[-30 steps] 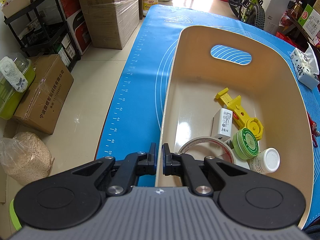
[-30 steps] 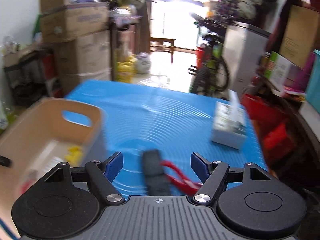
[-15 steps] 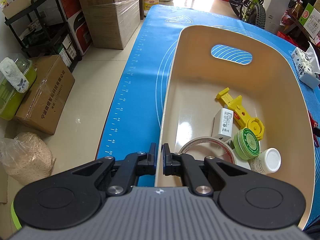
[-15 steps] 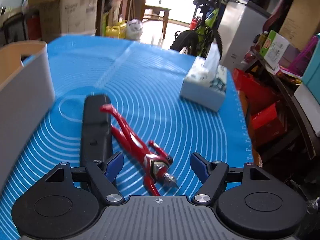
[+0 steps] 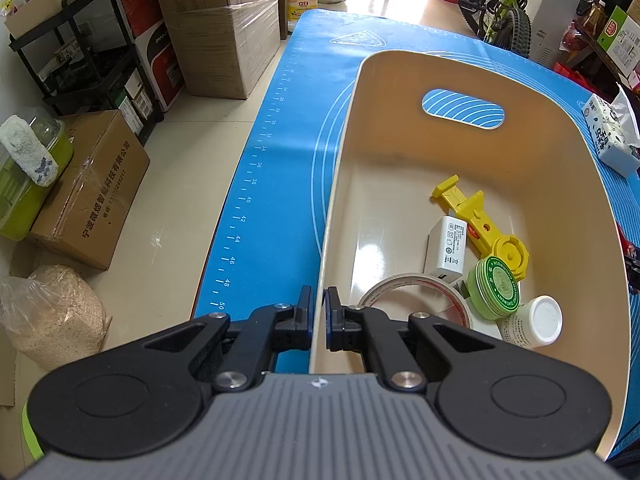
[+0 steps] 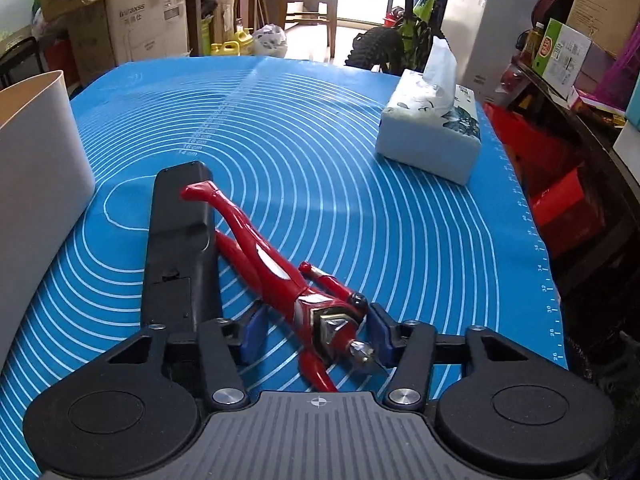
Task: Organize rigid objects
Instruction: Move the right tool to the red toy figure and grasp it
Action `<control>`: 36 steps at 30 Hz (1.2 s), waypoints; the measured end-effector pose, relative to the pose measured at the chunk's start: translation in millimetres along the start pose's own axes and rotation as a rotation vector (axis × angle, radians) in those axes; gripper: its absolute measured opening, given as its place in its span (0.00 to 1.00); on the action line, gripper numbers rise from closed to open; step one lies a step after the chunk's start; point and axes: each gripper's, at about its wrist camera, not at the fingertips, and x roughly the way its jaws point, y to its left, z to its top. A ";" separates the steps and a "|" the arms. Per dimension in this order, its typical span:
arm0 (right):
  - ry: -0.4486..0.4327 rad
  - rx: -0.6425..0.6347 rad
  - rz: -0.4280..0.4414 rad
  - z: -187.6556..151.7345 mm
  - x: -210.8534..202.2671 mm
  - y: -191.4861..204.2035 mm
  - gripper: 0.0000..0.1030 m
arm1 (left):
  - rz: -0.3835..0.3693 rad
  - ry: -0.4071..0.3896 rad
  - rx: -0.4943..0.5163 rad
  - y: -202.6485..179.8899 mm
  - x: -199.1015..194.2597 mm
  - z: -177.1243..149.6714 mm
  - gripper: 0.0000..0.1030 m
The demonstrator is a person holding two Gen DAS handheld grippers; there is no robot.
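Two steep, close wrist views, bin and blue mat shared.

A bright blue mat printed with white concentric rings. A red and silver toy figure beside a black remote. A cream bin holding yellow, white and green items.

A pale tiled floor runs along the left of the tabletop, crowded with stacked cardboard boxes and a black metal shelf rack. Beyond the far edge, strong daylight pours in, probably through a doorway, washing out the floor by a wooden chair. A bicycle leans beside a grey cabinet. Cluttered dark shelves line the right.
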 end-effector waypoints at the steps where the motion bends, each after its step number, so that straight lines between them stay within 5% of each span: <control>1: -0.003 -0.005 -0.001 -1.0 -1.3 0.0 0.51 | 0.000 0.000 -0.001 -0.3 0.0 0.0 0.07; 22: -0.147 -0.052 -0.177 1.8 -75.2 5.9 0.48 | -0.006 0.001 -0.007 -0.7 0.3 0.2 0.07; 36: -0.291 -0.039 -0.128 28.4 -133.0 30.9 0.48 | -0.009 0.001 -0.011 -1.6 0.8 0.6 0.07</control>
